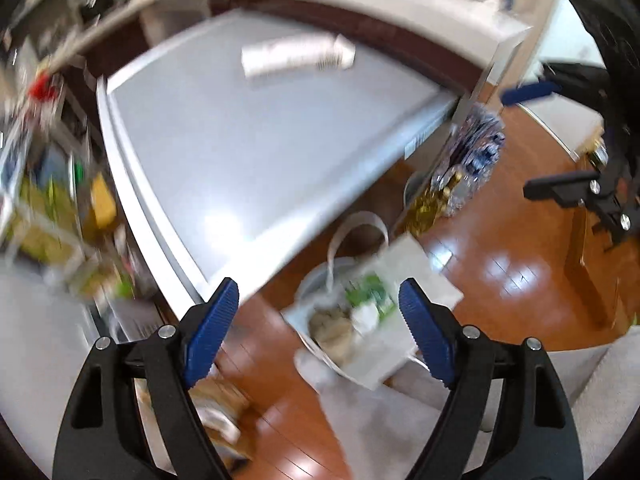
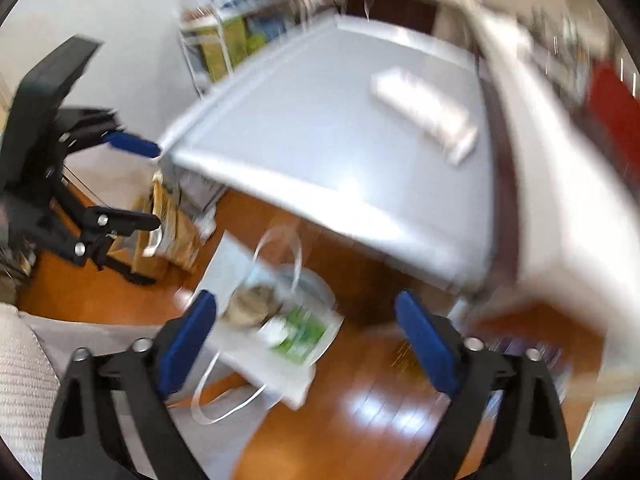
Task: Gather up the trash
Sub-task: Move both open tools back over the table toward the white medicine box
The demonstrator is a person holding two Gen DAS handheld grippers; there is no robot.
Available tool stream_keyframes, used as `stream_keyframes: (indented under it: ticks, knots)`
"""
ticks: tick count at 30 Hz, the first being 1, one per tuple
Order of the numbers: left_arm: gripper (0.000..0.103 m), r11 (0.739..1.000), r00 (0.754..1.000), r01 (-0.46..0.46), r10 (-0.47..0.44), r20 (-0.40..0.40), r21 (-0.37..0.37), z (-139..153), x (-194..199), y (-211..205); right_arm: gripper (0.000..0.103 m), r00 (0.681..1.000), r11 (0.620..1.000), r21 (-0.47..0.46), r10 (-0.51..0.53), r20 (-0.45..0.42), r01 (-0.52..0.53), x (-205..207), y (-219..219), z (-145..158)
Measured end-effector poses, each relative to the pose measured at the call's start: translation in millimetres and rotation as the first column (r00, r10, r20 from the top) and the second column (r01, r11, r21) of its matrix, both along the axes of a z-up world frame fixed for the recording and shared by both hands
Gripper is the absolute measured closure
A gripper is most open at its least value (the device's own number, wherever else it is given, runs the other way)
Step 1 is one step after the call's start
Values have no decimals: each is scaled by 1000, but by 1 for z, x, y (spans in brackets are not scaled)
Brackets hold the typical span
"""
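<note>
A white paper bag (image 1: 416, 264) (image 2: 232, 260) with loop handles stands on the wooden floor, mouth up. Inside it lie a crumpled brown wad (image 1: 332, 328) (image 2: 250, 306) and a green-and-white packet (image 1: 370, 292) (image 2: 300, 334). My left gripper (image 1: 318, 292) hangs above the bag, jaws wide apart with nothing between the blue pads. My right gripper (image 2: 306, 304) also hovers over the bag, open and empty. Each gripper shows in the other's view: the right gripper (image 1: 536, 140) at the right edge, the left gripper (image 2: 140, 182) at the left edge. Both views are blurred.
A grey flat-topped unit (image 1: 240, 140) (image 2: 320, 140) stands beside the bag, with a white roll-like pack (image 1: 296, 56) (image 2: 424, 116) on it. Shiny wrapped packs (image 1: 468, 160) sit on the floor nearby, a cluttered rack (image 1: 48, 200) to the left, a cardboard box (image 2: 172, 220), and a pale rug (image 1: 380, 412).
</note>
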State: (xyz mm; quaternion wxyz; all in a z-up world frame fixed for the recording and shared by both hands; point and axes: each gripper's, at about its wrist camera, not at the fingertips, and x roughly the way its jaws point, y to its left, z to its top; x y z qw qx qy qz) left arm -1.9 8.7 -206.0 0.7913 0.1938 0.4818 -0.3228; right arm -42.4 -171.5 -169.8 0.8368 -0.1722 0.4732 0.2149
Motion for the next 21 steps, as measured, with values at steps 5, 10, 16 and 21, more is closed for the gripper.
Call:
stream_keyframes:
  ticks: [5,10,16,21]
  knots:
    - [9,973,953,228,-217,210,-30,43,42,-8,5,995,993,-77,90,51,-86,53,7,30]
    - [5,912,869,406,-407,282,62,53,98,-37,5,974,950,-215,225,-36,-227,113,17,23]
    - [5,799,761,586,-599,248,133,41,160,-77,5,951,908,-294,255,-175,-298,181,17,-1]
    - [5,698,681,702,-715,156,138,16,206,-100,5,950,918,-283,217,-226,-277,215,11,-5]
